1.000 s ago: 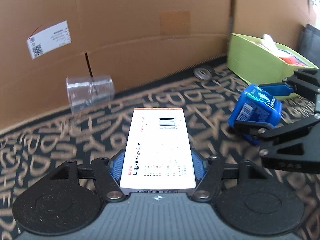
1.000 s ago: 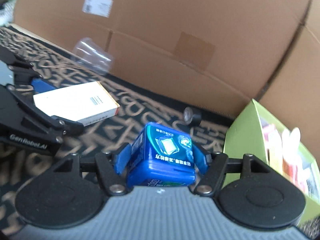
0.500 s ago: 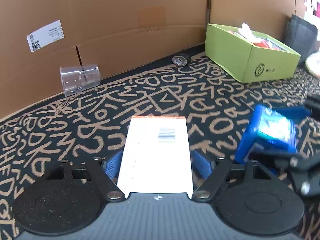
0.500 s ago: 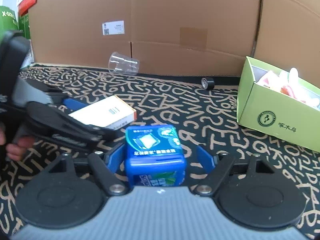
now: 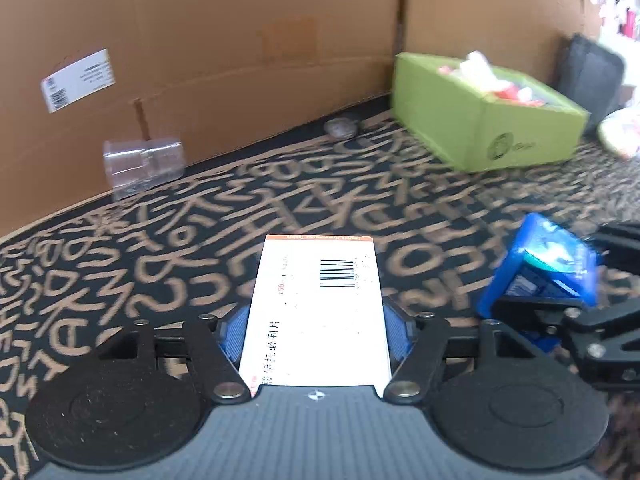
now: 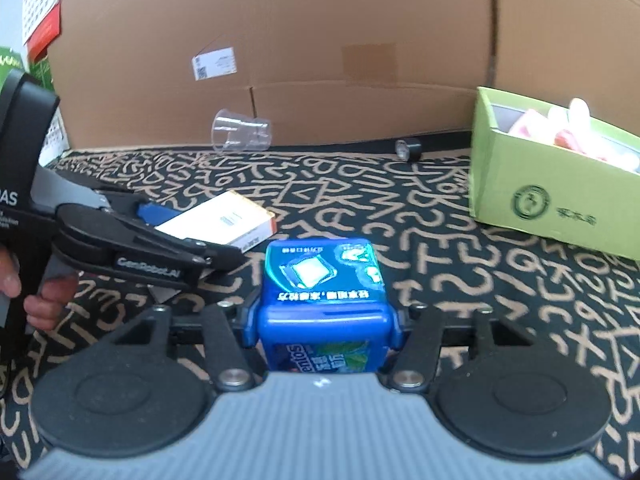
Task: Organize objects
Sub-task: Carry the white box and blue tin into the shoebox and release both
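Both loads are mid-carry above the patterned desk (image 6: 460, 248): the left gripper (image 5: 316, 332) fingers grasp the white box (image 5: 316, 312), the right gripper (image 6: 322, 320) fingers clench the blue tub (image 6: 324, 284), and next, likely, each needs lifting over the green bin (image 6: 552, 208), far right.

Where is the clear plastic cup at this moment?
The clear plastic cup lies on its side on the patterned mat, far left in both views, at the foot of the cardboard wall.

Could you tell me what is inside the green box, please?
The green box is open-topped; white and red items poke above its rim. What lies deeper is hidden by its walls.
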### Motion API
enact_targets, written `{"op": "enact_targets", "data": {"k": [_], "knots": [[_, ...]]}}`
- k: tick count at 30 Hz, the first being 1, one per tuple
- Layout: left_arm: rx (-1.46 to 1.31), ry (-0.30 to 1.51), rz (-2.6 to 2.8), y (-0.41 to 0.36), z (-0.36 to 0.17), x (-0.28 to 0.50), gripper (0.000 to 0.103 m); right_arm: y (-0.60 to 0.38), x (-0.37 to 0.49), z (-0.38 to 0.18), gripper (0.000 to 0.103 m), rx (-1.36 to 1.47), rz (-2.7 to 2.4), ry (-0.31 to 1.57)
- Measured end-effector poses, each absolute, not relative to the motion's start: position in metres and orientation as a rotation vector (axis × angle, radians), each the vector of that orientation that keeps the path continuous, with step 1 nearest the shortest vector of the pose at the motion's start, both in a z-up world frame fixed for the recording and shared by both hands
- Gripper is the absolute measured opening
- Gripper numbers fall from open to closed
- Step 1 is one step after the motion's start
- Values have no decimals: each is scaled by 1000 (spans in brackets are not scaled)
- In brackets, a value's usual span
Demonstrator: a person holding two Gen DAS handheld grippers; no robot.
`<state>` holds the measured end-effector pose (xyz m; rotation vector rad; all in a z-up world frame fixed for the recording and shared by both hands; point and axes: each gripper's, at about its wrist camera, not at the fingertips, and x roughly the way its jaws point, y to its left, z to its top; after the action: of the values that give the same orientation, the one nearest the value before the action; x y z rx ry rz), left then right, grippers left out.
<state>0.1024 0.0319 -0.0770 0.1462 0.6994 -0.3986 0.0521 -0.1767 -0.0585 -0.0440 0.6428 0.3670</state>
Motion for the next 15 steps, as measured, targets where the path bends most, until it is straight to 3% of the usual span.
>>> {"op": "enact_targets", "data": {"k": [15], "knots": [[45,468,-569,-117,50,156,69,-295,56,32,55,-44,-9,287]]}}
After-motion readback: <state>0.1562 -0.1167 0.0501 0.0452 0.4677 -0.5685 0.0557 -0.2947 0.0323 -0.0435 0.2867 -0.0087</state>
